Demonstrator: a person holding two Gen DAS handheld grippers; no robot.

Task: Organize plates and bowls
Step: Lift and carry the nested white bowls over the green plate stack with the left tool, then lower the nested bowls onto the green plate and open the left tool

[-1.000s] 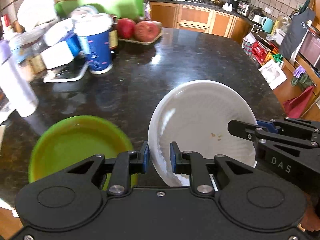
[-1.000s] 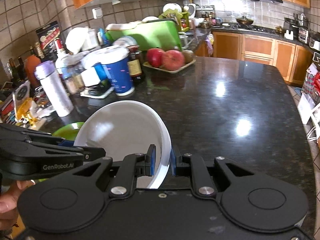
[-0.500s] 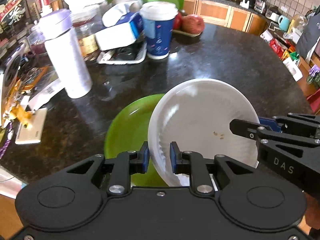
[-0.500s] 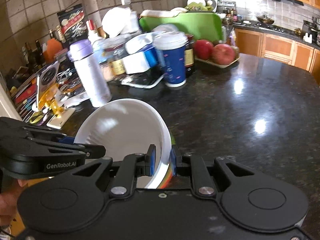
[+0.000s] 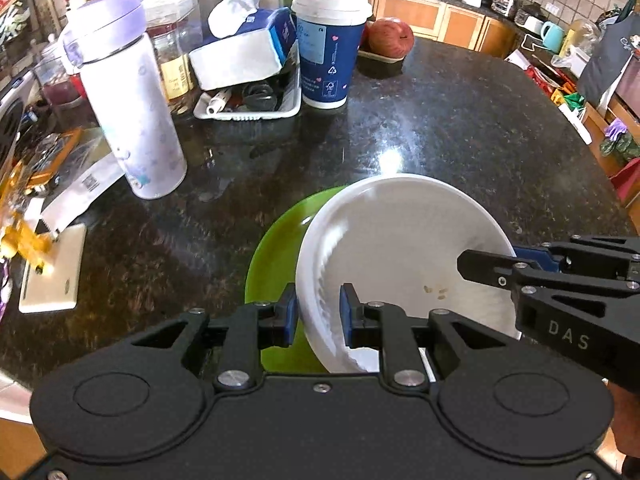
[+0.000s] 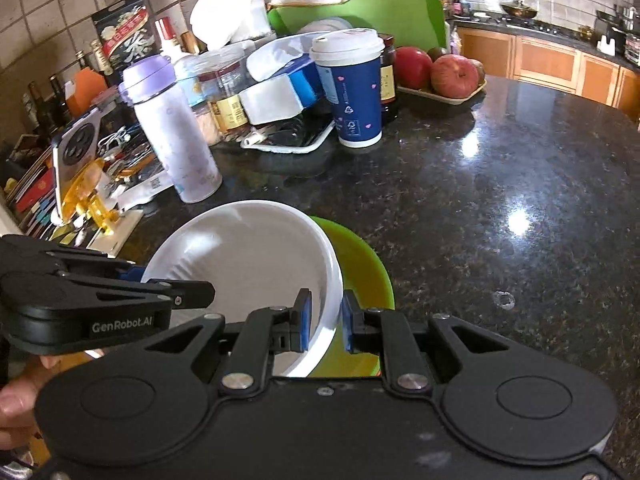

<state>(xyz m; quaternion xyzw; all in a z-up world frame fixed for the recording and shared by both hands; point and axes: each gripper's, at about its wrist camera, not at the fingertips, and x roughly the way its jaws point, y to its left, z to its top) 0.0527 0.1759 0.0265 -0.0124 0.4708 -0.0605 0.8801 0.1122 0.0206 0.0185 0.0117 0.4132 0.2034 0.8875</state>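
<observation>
The white bowl [image 5: 404, 252] hung tilted over the green plate [image 5: 276, 248], the left gripper [image 5: 318, 316] and right gripper [image 6: 323, 322] each pinching opposite sides of its rim, probably to steady it for stacking. The plate lay on a dark speckled countertop [image 6: 500, 200] in a kitchen; clutter including a paper cup [image 5: 330, 48] stood further back.

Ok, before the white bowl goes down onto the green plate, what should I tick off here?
1. Left gripper clamped on the white bowl rim: ok.
2. Right gripper clamped on the opposite rim: ok.
3. Green plate lies under the bowl: ok.
4. Bowl centred over the plate: not ok, it sits off to one side in both views.
5. Bowl touching the plate: cannot tell.
6. Purple-lidded bottle and blue paper cup stand apart from the plate: ok.
</observation>
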